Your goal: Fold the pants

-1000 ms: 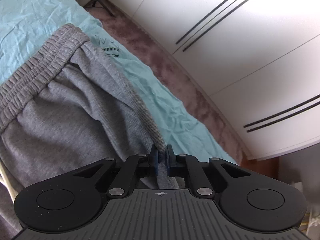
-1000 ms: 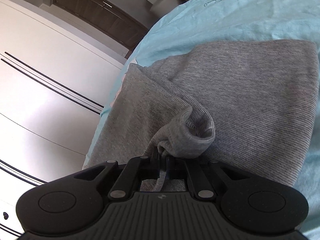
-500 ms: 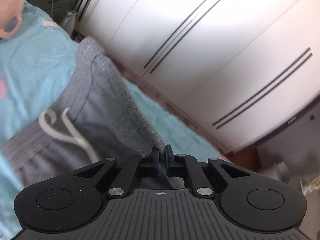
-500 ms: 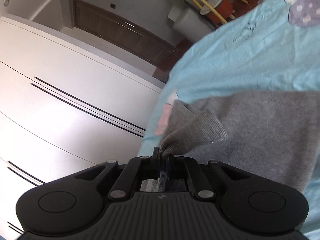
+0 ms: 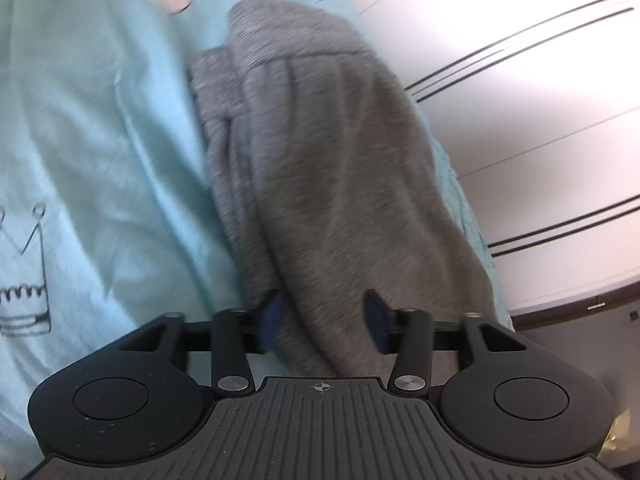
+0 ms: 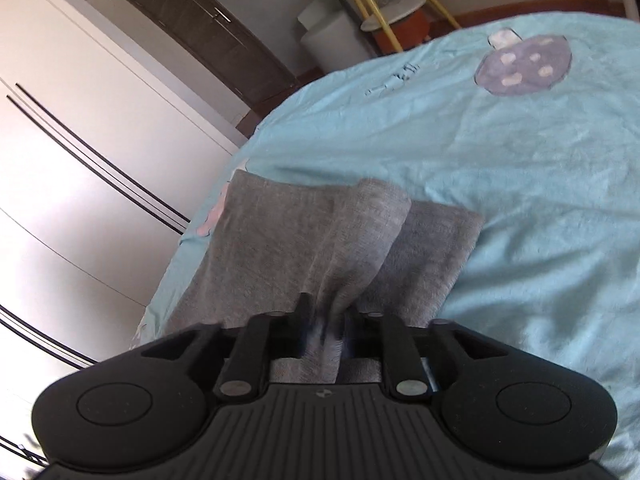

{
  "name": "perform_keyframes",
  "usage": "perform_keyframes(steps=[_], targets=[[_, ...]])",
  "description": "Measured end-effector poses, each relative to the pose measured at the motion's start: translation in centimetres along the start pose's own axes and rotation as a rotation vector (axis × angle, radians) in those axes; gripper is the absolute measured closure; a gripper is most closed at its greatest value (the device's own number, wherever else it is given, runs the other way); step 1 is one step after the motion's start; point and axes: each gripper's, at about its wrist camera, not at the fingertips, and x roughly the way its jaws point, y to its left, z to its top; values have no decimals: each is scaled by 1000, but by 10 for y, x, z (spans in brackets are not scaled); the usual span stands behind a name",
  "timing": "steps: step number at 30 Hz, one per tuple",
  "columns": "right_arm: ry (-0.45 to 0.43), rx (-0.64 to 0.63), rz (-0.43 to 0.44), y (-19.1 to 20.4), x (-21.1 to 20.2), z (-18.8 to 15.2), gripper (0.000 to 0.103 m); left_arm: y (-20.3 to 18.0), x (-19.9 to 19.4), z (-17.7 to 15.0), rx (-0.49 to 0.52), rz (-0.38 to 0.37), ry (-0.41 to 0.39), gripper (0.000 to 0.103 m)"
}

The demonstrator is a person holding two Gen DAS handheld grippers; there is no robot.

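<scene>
Both claws have just been opening over the grey pants (image 5: 328,168), which lie on the bed's turquoise sheet (image 5: 100,152) beside a white wardrobe (image 5: 520,128). Left claw (image 5: 324,318) stands apart, a fold of blurred cloth loose between its blue pads (image 5: 270,320). Right claw (image 6: 326,326) is partly open; a raised ridge of fabric runs into the gap, but motion blur hides whether the pads touch it. The claw bodies cover the near part of the pants.

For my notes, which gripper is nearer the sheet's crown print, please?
Left. The left gripper, jaws just opening around the pants, is beside the crown print; the right gripper, likewise opening, sees none.
</scene>
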Motion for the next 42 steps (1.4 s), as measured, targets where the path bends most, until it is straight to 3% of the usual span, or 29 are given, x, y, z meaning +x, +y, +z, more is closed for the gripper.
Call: perform_keyframes(steps=[3,7,12,21,32,36,38,42], targets=[[19,34,13,-9,12,5,67,-5,5,6,10,1,-12,39],[27,39,23,-11,1,4,68,-13,18,9,2,11,-11,45],[17,-82,-42,5,-4,7,86,-23,36,8,56,60,20,84],[28,-244,-144,24,2,1,93,-15,31,5,12,55,19,88],[-3,-288,-78,36,-13,10,98,-24,-3,6,16,3,13,89],[-73,-228,-10,32,-40,22,98,-27,-19,5,46,-30,-1,89],[-104,-244,-43,25,-43,22,98,-26,-23,3,79,-12,-1,89],[-10,-340,-263,6,-13,18,97,-11,-17,-2,84,102,60,87]])
